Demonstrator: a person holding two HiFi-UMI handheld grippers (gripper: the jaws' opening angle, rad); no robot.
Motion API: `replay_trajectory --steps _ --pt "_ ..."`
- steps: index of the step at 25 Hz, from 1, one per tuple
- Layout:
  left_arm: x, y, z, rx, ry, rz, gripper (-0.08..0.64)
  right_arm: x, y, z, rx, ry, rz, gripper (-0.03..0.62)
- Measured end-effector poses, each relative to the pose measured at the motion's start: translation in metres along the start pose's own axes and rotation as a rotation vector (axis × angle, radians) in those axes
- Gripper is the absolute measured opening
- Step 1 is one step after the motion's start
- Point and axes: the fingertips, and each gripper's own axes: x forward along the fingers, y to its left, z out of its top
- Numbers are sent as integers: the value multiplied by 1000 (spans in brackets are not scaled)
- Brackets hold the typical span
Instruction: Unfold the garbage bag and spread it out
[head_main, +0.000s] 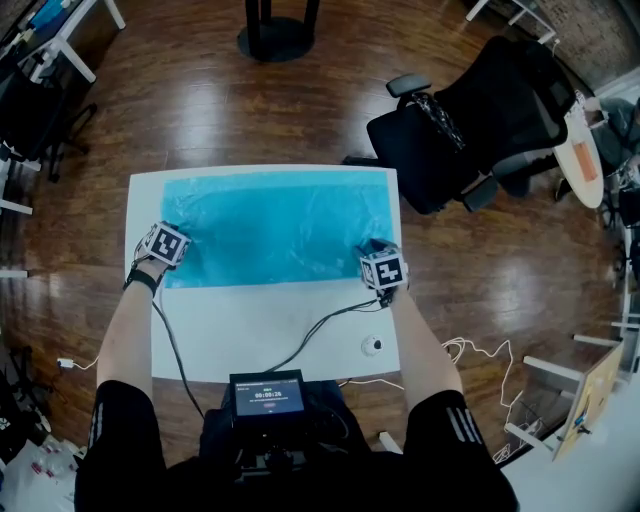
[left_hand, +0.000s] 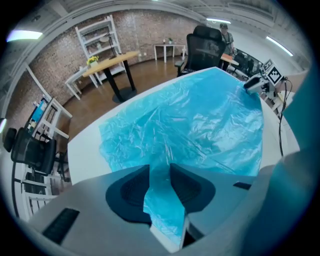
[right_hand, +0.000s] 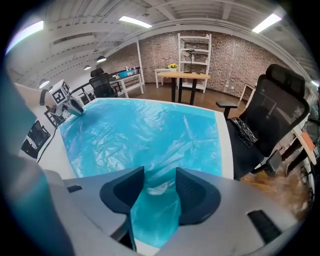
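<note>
A thin blue garbage bag (head_main: 275, 225) lies spread flat over the far half of the white table (head_main: 260, 330). My left gripper (head_main: 182, 257) is at the bag's near left corner. In the left gripper view the jaws (left_hand: 160, 180) are shut on a fold of the blue film (left_hand: 190, 130). My right gripper (head_main: 373, 250) is at the near right corner. Its jaws (right_hand: 160, 187) hold a raised strip of the bag (right_hand: 140, 135) that fills the gap between the pads. Each gripper shows in the other's view: the right gripper (left_hand: 260, 82) and the left gripper (right_hand: 65, 102).
A black office chair (head_main: 470, 120) stands off the table's far right corner. A small round object (head_main: 373, 346) and a cable (head_main: 320, 325) lie on the near bare part of the table. A screen device (head_main: 267, 395) sits at my chest. Wooden floor surrounds the table.
</note>
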Motion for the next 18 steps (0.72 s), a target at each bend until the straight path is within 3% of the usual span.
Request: replay_trajectory --steps 16,18 --pt "4 9 9 -26 4 -9 141 8 -2 3 -13 16 2 235" --pt "1 7 16 -20 -27 -8 141 5 -4 4 -16 12 6 235"
